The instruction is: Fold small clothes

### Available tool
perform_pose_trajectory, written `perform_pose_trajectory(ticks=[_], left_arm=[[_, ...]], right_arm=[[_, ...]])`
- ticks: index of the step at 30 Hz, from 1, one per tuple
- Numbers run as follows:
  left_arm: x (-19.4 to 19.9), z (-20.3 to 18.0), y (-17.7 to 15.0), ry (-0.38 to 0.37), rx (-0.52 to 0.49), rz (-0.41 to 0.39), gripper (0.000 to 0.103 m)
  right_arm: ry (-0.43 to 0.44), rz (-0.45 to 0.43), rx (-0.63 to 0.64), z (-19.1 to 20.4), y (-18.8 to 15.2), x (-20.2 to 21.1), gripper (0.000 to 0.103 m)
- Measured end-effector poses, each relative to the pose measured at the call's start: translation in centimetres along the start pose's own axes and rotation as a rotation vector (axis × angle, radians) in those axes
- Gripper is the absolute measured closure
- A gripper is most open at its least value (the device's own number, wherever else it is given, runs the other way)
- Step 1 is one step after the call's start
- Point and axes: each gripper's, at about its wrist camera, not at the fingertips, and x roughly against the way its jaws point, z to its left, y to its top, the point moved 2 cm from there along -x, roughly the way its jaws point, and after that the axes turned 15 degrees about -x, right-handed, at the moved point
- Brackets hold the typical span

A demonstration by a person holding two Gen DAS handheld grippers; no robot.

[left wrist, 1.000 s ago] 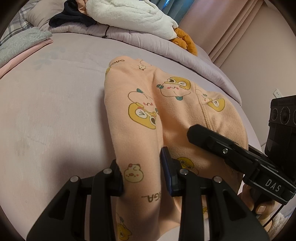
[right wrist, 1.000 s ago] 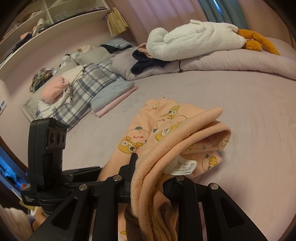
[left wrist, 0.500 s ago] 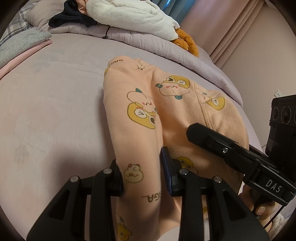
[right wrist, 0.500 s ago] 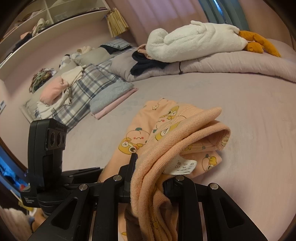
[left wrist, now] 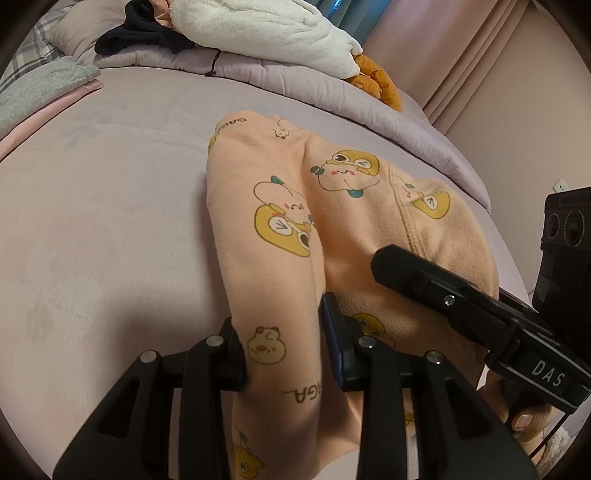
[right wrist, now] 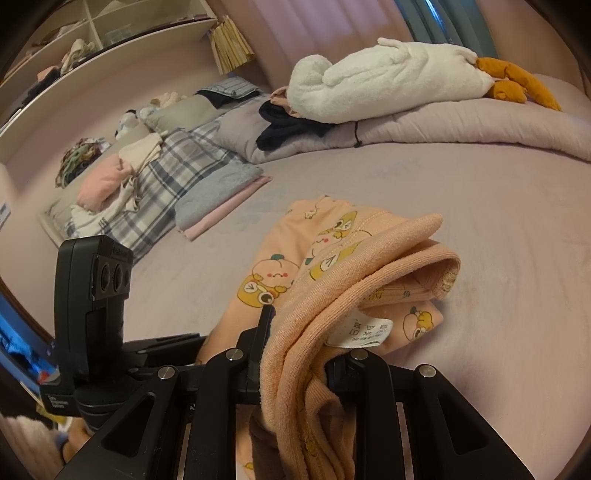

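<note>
A small peach garment printed with yellow cartoon animals [left wrist: 295, 206] lies stretched over the lilac bed. My left gripper [left wrist: 284, 354] is shut on its near edge, the cloth bunched between the pads. In the right wrist view the same peach garment [right wrist: 332, 266] shows a ribbed hem and a white care label [right wrist: 360, 330]. My right gripper [right wrist: 295, 354] is shut on that ribbed hem, which drapes over its fingers. The right gripper [left wrist: 461, 295] also shows in the left wrist view at the right, resting on the cloth, with a hand under it.
A white plush duck [right wrist: 388, 77] lies on the rolled lilac duvet [right wrist: 461, 125] at the back. Folded grey and pink cloths [right wrist: 221, 199], a plaid blanket [right wrist: 155, 184] and piled clothes sit at the left. Shelves [right wrist: 92, 33] line the far wall.
</note>
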Motion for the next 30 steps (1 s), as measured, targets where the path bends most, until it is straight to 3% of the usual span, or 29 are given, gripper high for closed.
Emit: perform_pose_trajectory(ticks=[30], left_arm=[[-1.3,1.1,1.9,0.014,-0.013,-0.002,0.071]], right_arm=[[-0.003,-0.007,0.003,-0.2,0.1,-0.2,0.078]])
